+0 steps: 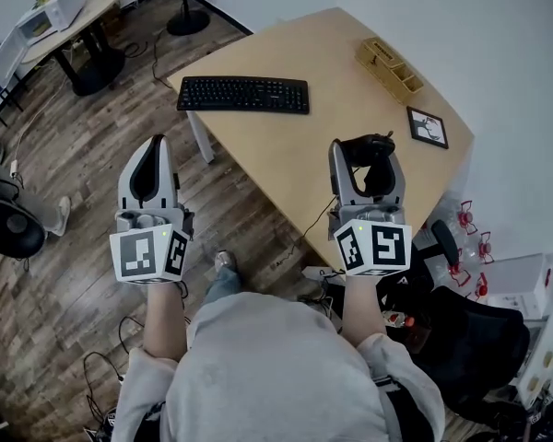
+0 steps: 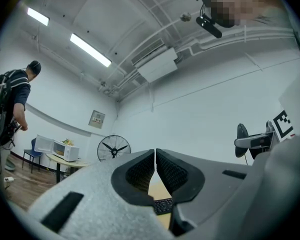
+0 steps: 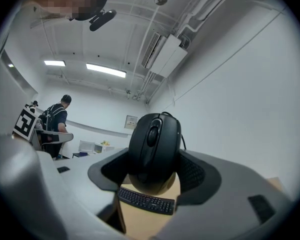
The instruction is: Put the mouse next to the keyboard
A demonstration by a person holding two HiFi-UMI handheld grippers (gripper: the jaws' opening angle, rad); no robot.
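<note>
Mouse (image 1: 370,147) first: in the head view it sits clamped between the jaws of the right tongs (image 1: 367,159), held above the near part of the worktop (image 1: 332,72). The keyboard (image 1: 243,94) lies ahead of those tongs and off to their left, well apart. The left tongs (image 1: 153,155) hang over the wooden floor (image 1: 64,274), beside the worktop rather than above it. A thin cable (image 1: 306,233) drops toward the floor below the right tongs; it looks like the mouse's own lead.

In the left gripper view the 2 jaws are pressed together with nothing between them. Beyond their tips is a strip of keyboard, and farther off a fan (image 2: 114,147), a microwave (image 2: 65,150), a standing person (image 2: 12,109) and white walls.

In the right gripper view the mouse fills the gap, pinched across its 2 flanks with the wheel facing the camera. It should be light and rigid. Its smooth curved shell could twist in the pads, so this hold at the waist seems the right one. The trailing cable may tug. The pale worktop ahead looks flat and smooth, with bare room beside the keyboard.
</note>
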